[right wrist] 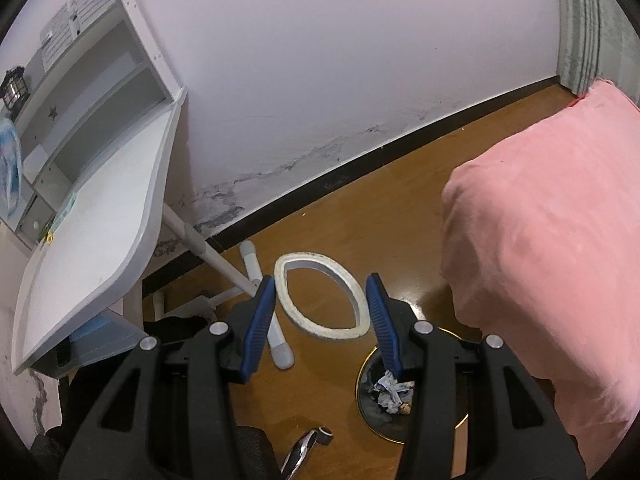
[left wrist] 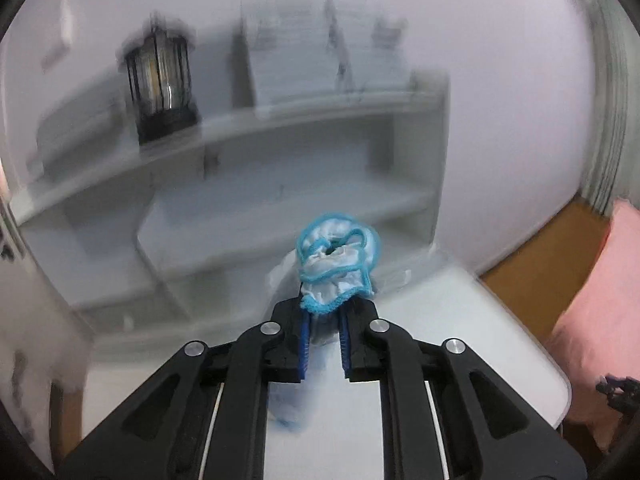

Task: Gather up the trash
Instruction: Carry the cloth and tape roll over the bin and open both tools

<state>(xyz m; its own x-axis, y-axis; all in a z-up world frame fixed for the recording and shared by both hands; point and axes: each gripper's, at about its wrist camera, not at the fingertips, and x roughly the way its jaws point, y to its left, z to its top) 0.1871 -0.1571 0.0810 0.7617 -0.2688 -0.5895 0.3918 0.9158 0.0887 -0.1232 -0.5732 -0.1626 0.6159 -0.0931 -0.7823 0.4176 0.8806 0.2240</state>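
Observation:
My left gripper (left wrist: 325, 322) is shut on a crumpled white cover with a blue elastic edge (left wrist: 338, 264) and holds it above the white desk (left wrist: 460, 344); the same cover shows blurred at the far left of the right wrist view (right wrist: 10, 160). My right gripper (right wrist: 322, 314) is shut on a squashed white tape ring (right wrist: 320, 300), held in the air over the wooden floor. A black bin with a gold rim (right wrist: 366, 364), with crumpled paper (right wrist: 390, 394) inside, stands on the floor just below and right of the right gripper.
White desk shelves (left wrist: 248, 184) carry a black lantern (left wrist: 160, 88) and papers. A pink cushion (right wrist: 552, 248) lies right of the bin. The desk's legs (right wrist: 256, 292) and a metal tool (right wrist: 304, 448) are on the floor. A wall with a black skirting board is behind.

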